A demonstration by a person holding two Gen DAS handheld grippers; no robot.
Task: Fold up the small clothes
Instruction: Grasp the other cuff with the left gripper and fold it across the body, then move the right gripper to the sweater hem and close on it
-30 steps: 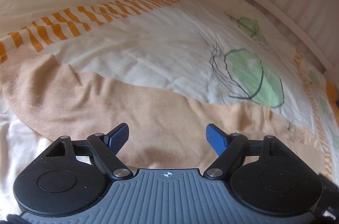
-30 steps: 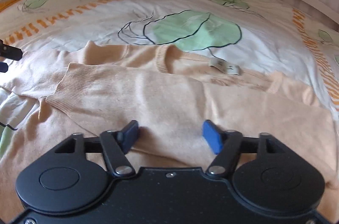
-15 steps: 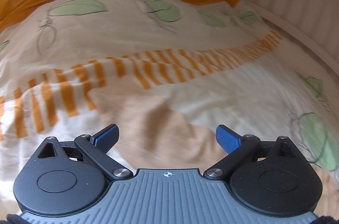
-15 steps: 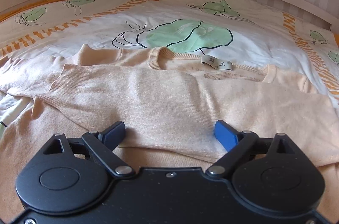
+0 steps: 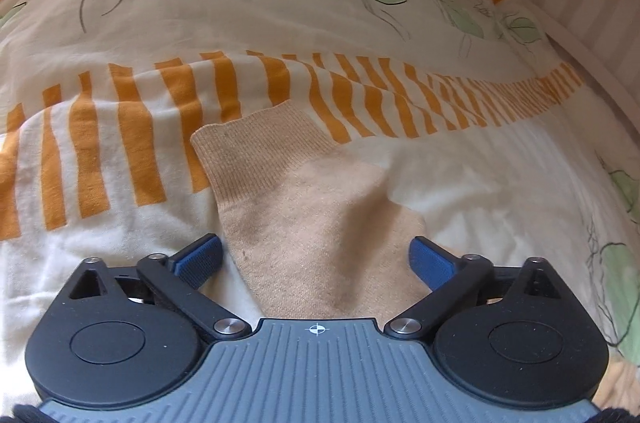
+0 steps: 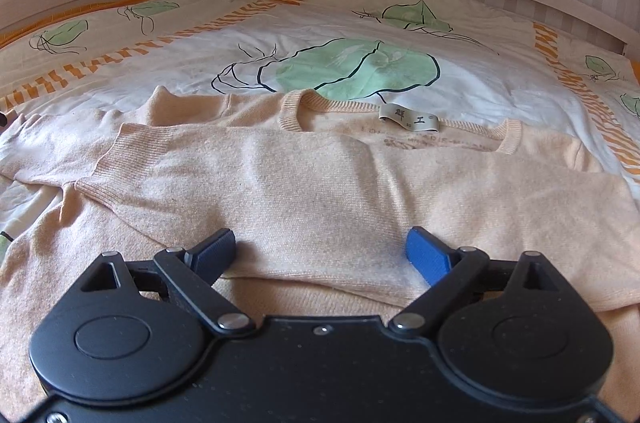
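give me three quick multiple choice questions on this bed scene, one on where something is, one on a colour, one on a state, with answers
1. Where does the sweater's white neck label sit?
A. on the folded sleeve's cuff
B. at the back of the neckline
C. on the bed rail

2. What colour are the short stripes on the bedcover?
A. orange
B. blue
C. purple

3. How does the sleeve ahead of the left tool lie?
A. clamped and lifted
B. rolled into a ball
C. flat on the cover, tool open

Answers: B, the label lies at the collar's far edge; A, orange bars cross the cream cloth; C, both pads stand clear of the sleeve.
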